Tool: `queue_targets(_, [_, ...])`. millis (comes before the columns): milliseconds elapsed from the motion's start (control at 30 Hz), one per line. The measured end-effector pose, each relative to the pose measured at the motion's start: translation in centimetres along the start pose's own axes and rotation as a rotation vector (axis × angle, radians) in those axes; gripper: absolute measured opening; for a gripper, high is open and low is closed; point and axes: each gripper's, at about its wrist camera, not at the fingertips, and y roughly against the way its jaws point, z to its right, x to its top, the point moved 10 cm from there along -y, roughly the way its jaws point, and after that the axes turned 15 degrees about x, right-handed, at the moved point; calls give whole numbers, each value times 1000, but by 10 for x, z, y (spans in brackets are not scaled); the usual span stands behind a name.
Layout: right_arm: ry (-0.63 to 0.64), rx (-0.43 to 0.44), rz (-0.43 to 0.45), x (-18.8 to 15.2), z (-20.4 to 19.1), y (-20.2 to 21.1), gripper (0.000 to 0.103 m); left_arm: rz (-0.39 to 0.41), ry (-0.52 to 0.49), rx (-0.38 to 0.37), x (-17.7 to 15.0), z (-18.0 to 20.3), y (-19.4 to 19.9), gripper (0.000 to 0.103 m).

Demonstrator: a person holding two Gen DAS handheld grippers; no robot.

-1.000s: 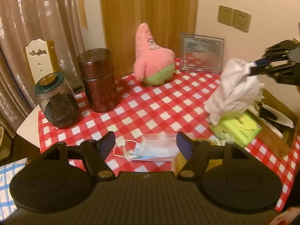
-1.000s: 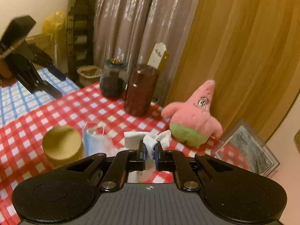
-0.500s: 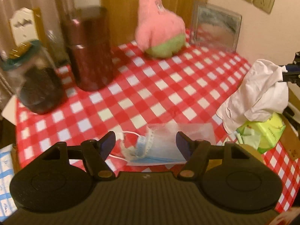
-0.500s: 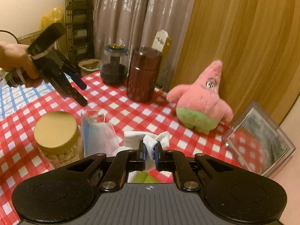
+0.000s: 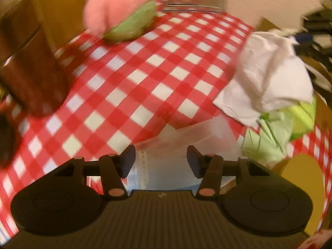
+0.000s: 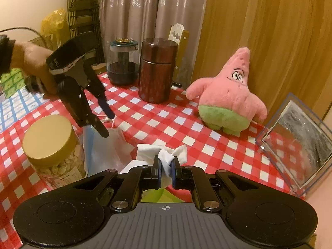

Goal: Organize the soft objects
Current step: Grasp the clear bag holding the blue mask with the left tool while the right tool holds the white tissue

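Over the table, your left gripper was closing around the face mask to lift it, right fingers pinching the white cloth.

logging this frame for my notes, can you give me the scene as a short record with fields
surface: table under a red checked cloth
left gripper: fingers closing over a face mask, not yet pressing it
right gripper: shut on a white cloth
soft toy: pink star plush, upright by the wooden wall
jars: peanut jar, brown canister, glass jar
other: clear frame
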Motion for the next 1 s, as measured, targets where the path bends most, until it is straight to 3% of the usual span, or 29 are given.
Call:
queue_targets(100, [-7, 5, 1, -3, 3, -2, 9, 36, -108, -28, 5, 2, 3, 51])
queue_targets(333, [-38, 11, 11, -8, 10, -8, 9, 76, -422, -14, -1, 7, 2, 50])
queue_targets(467, [-58, 7, 14, -10, 13, -11, 9, 83, -514, -54, -10, 15, 2, 50])
queue_targets(633, [-65, 6, 20, -7, 14, -16, 9, 60, -562, -86, -16, 23, -12, 45])
queue_targets(733, [-57, 9, 20, -6, 11, -18, 9, 52, -573, -111, -18, 31, -21, 35])
queue_targets(900, [-54, 9, 16, -8, 9, -21, 9, 45, -539, -123, -17, 34, -28, 7])
queue_targets(1000, [-57, 5, 15, -7, 8, -21, 9, 16, -527, -123, -19, 34, -31, 0])
